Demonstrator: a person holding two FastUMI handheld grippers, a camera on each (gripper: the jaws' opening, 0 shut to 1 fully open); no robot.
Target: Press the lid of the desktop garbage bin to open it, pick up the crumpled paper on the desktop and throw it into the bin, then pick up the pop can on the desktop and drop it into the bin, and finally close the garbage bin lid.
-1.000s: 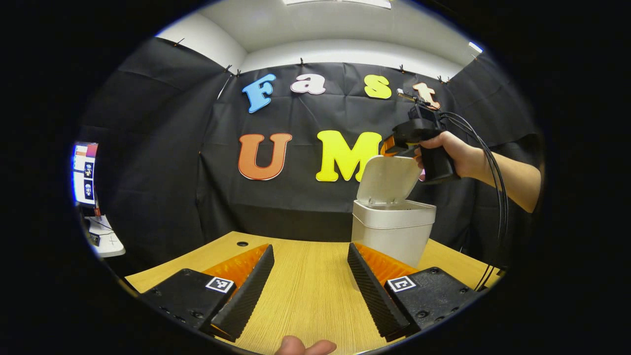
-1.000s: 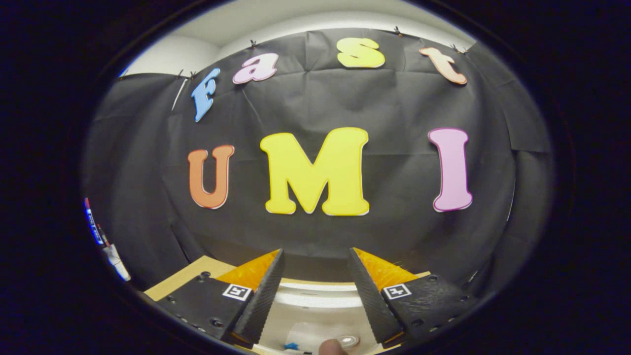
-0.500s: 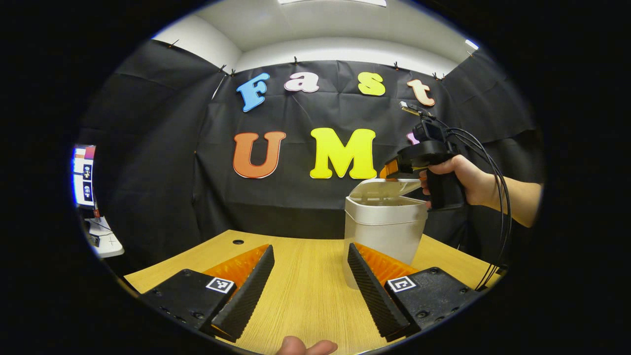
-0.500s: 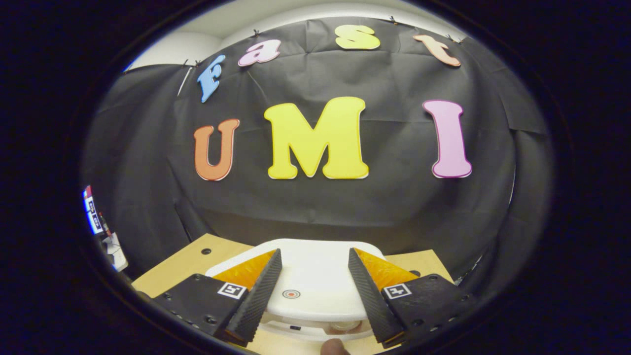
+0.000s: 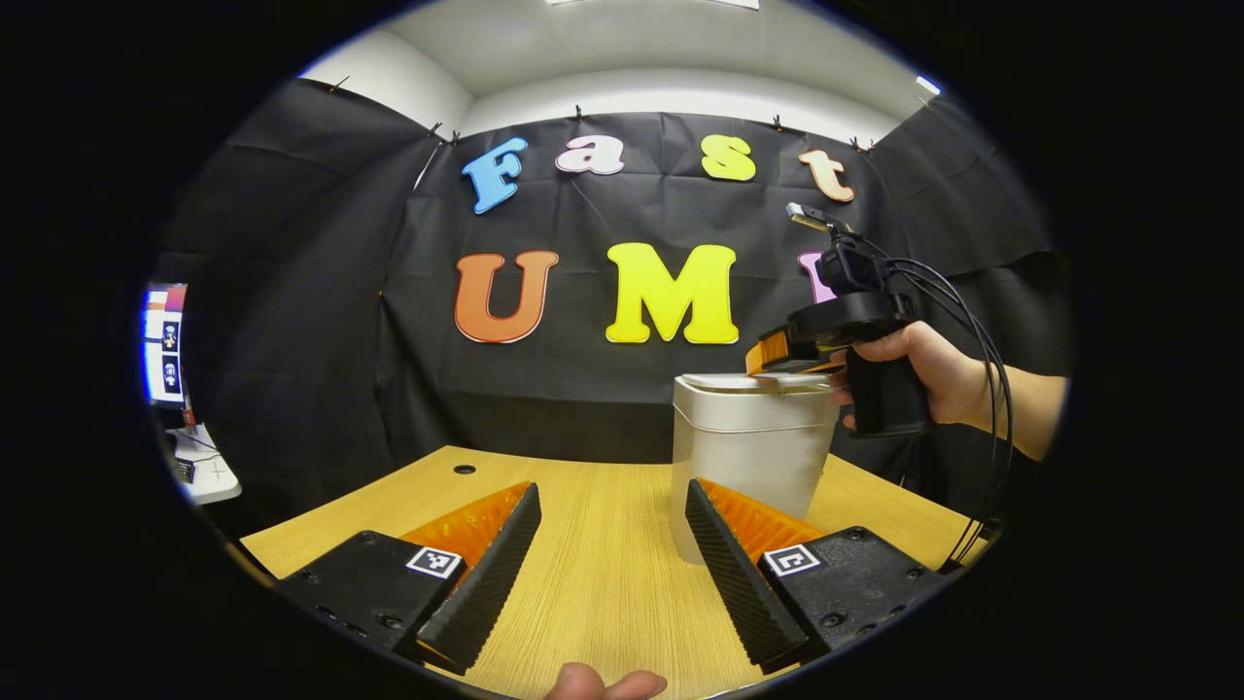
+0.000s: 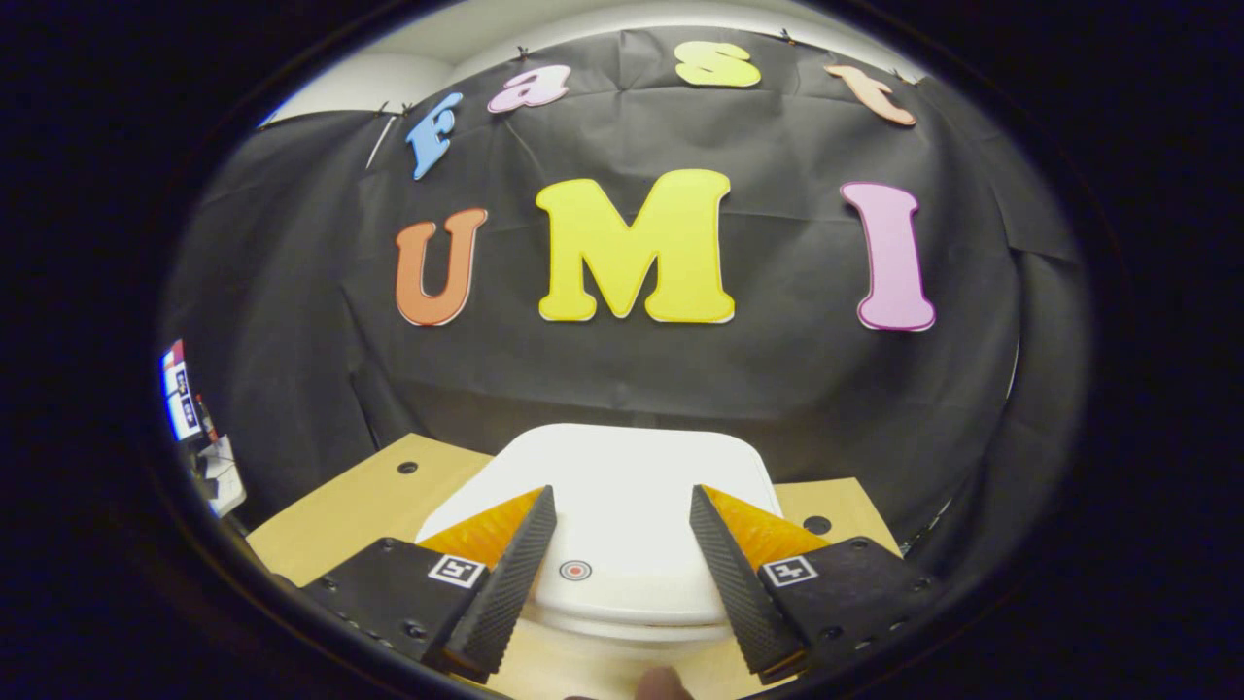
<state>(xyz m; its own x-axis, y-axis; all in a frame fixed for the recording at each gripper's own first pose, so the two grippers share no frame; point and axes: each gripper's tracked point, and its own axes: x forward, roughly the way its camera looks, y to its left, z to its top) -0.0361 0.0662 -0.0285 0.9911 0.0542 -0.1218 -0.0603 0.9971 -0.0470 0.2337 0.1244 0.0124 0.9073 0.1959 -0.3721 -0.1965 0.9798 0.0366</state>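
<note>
On the right half of the light wood-grain desktop point(image 5: 603, 574) stands the white plastic desktop garbage bin point(image 5: 746, 457), upright, long axis vertical, body tapering slightly toward its base. Its white rounded-square lid point(image 6: 622, 496) lies flat and closed on the rim, face up, a small red ring mark near the front edge.

Right gripper point(image 6: 622, 554): fingers spread apart, holding nothing, poised over the lid's front edge with the red mark between them; in the left gripper view its tips sit at the lid's top, contact not clear; a hand point(image 5: 928, 374) grips its handle, black cables trailing behind.

Left gripper point(image 5: 612, 554): fingers released, wide apart, low over bare desktop, the bin just beyond its right finger.

Desktop: round cable holes toward the back edge. Room: black cloth wall behind, white ceiling above, a lit screen point(image 5: 163, 340) at far left.
</note>
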